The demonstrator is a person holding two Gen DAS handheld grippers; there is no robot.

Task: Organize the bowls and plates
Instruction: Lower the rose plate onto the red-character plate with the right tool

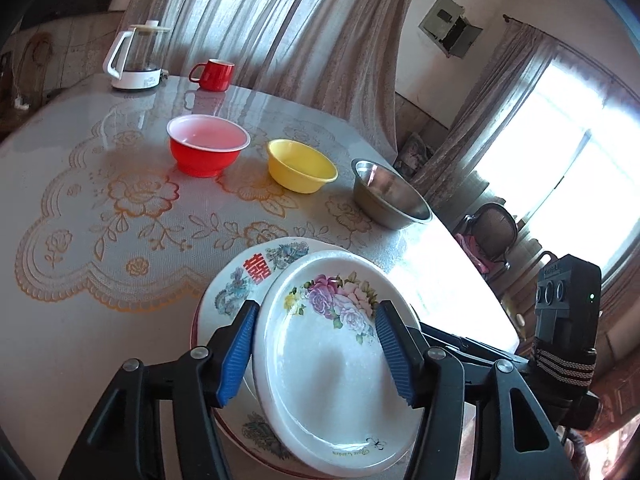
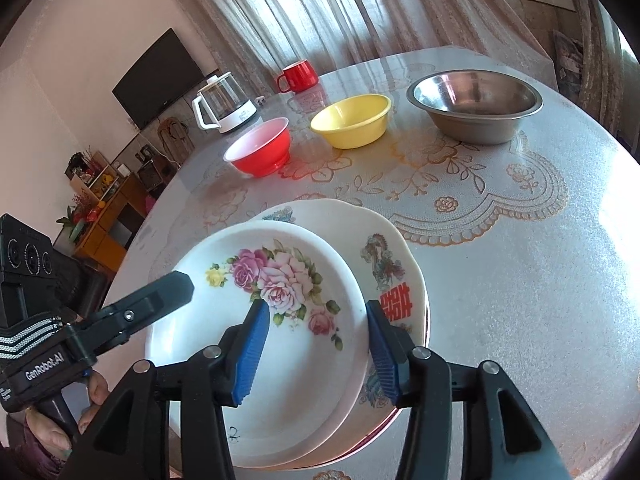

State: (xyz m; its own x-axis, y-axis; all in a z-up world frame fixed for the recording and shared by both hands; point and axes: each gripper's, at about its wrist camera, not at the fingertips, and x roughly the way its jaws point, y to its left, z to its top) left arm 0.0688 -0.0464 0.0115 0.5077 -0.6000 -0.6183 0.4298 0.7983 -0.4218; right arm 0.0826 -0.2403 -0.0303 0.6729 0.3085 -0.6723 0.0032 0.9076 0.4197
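A white plate with pink roses lies on top of a larger plate with a red character at the table's near edge. My left gripper is open, its blue pads apart on either side of the rose plate's left rim and not pressing it. My right gripper is open too and straddles the plate's right rim. A red bowl, a yellow bowl and a steel bowl stand in a row farther back.
A glass kettle and a red mug stand at the far side of the round table with its lace-pattern cover. Curtains hang behind; a chair stands beyond the table's right edge.
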